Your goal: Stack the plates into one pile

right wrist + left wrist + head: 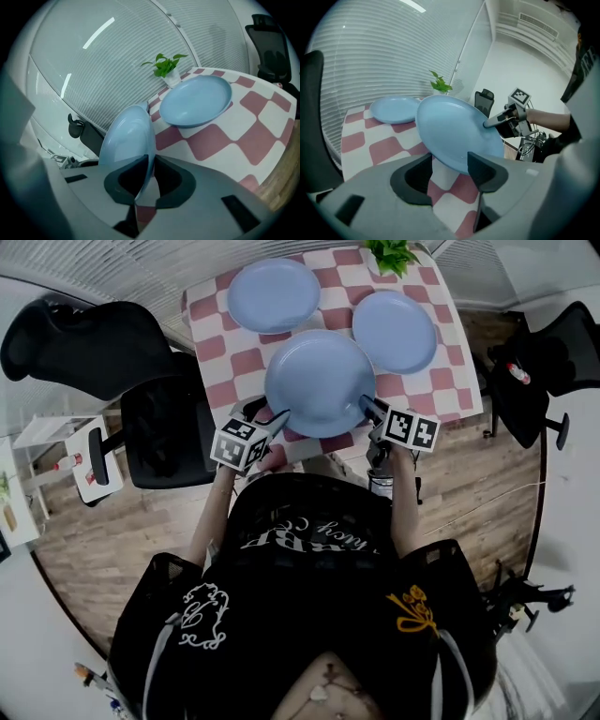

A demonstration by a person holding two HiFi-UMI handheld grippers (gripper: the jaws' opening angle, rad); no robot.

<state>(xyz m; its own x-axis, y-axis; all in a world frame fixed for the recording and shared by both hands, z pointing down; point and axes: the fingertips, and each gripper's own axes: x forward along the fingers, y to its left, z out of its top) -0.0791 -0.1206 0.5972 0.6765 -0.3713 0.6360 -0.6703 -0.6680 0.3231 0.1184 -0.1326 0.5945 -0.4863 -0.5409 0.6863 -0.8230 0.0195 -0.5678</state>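
Round, smooth blue plate (321, 381) is tilted over the near edge of the checked surface (448, 381). Right gripper (367, 407) jaws are clamped on its thin rim. Left gripper (275, 420) jaws are apart with the rim between them, seemingly untouched. Left plate (274, 294) and right plate (395, 330) lie flat behind.

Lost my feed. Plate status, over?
Right tool shut on near plate rim. Left tool open at opposite rim. Two far plates unstacked; nothing blocking.

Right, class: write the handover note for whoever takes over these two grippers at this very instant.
Right gripper: shut on the rim of the near light-blue round plate, which is tilted over the red-and-white checked tablecloth.
Left gripper: open, that plate's rim between its jaws, unclamped.
Two more light-blue plates lie apart on the cloth.
Done: nothing stacked.
Left: pile all three.
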